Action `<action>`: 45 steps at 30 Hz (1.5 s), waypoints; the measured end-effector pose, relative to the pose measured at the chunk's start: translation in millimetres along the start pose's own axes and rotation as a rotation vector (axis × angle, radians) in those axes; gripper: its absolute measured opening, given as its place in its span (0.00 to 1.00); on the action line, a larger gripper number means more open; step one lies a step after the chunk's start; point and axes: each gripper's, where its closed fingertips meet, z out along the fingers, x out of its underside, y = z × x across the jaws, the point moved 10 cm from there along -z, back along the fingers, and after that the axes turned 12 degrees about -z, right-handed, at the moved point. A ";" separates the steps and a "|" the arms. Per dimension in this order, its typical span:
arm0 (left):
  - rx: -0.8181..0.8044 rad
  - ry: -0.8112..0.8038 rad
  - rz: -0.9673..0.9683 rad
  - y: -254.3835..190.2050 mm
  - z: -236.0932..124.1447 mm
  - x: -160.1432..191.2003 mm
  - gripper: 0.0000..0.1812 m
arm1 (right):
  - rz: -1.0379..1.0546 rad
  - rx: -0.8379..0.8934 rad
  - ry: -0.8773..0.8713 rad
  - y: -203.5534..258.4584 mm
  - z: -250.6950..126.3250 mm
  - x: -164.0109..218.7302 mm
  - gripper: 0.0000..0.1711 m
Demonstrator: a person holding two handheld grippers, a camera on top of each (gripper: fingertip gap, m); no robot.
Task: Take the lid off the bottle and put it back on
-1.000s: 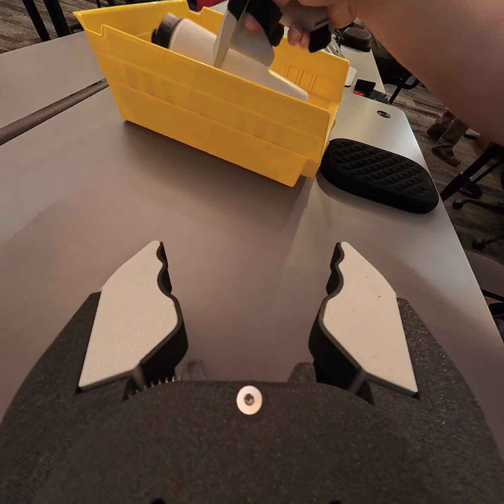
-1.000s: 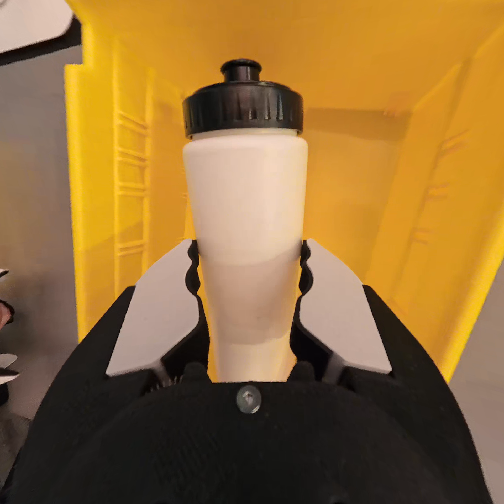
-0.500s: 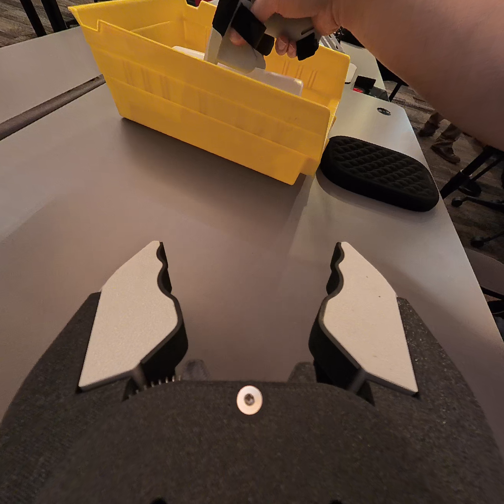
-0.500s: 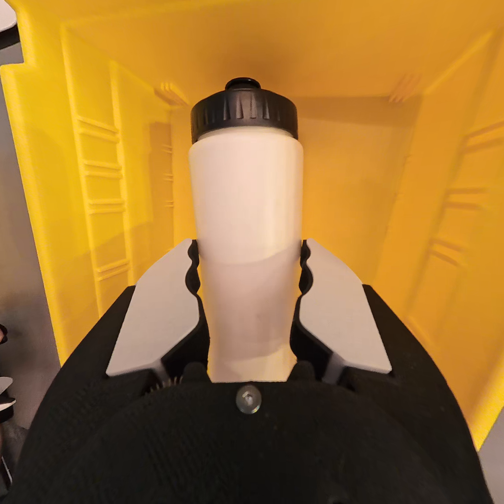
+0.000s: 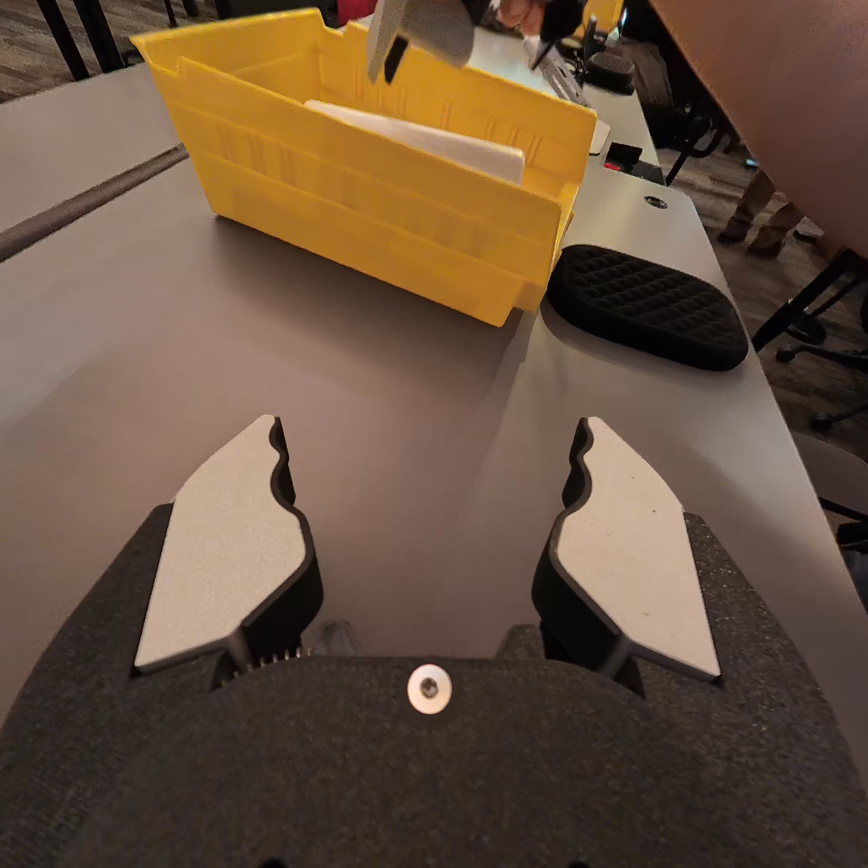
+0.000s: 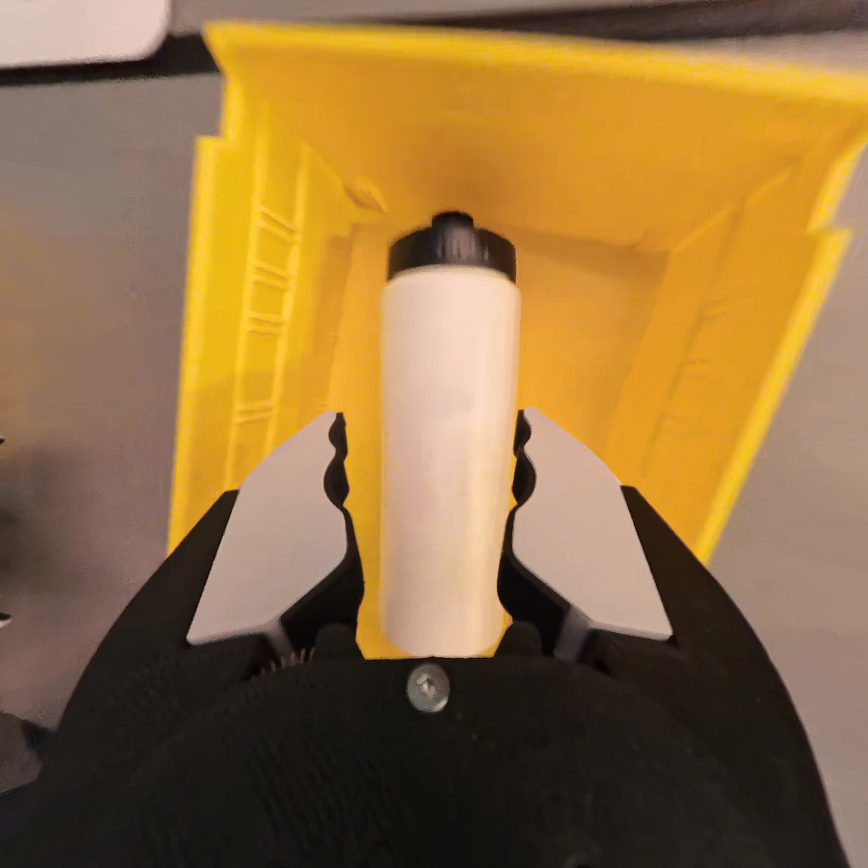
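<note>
A white bottle (image 6: 448,446) with a black lid (image 6: 451,249) screwed on lies on its side inside a yellow bin (image 6: 610,188). My right gripper (image 6: 430,413) hovers above it with the jaws apart, not touching it. In the left wrist view the bottle's white body (image 5: 422,141) shows over the bin's wall (image 5: 375,225), its lid hidden, and the right gripper (image 5: 413,42) is blurred above the bin. My left gripper (image 5: 430,422) is open and empty, low over the grey table (image 5: 188,329), well short of the bin.
A black textured pad (image 5: 648,305) lies on the table to the right of the bin. A person's arm (image 5: 775,94) reaches in from the upper right. The table's right edge (image 5: 751,422) borders floor and chair legs. A dark seam (image 5: 94,197) crosses the far left.
The right gripper lowered the bottle into the yellow bin, let go of it and rose above the bin. The left gripper stayed open in about the same place.
</note>
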 end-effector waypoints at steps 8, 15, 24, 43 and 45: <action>-0.092 -0.251 0.062 -37.0 -78.2 -59.6 0.58 | -0.208 0.081 -0.572 -8.0 -128.3 15.5 0.42; -0.583 -0.112 -0.145 6.7 -233.7 -41.1 0.55 | -0.108 0.085 -0.395 -70.3 -103.7 55.7 0.35; -0.981 0.093 -0.532 63.3 -378.7 33.1 0.53 | 0.022 -0.011 -0.223 -96.5 -61.7 71.6 0.32; -0.970 0.410 -0.816 102.0 -333.0 61.5 0.24 | 0.153 -0.100 0.036 -88.5 -18.8 75.6 0.11; -0.988 0.424 -0.831 104.1 -334.0 61.7 0.18 | 0.164 -0.112 0.044 -87.8 -18.6 74.3 0.08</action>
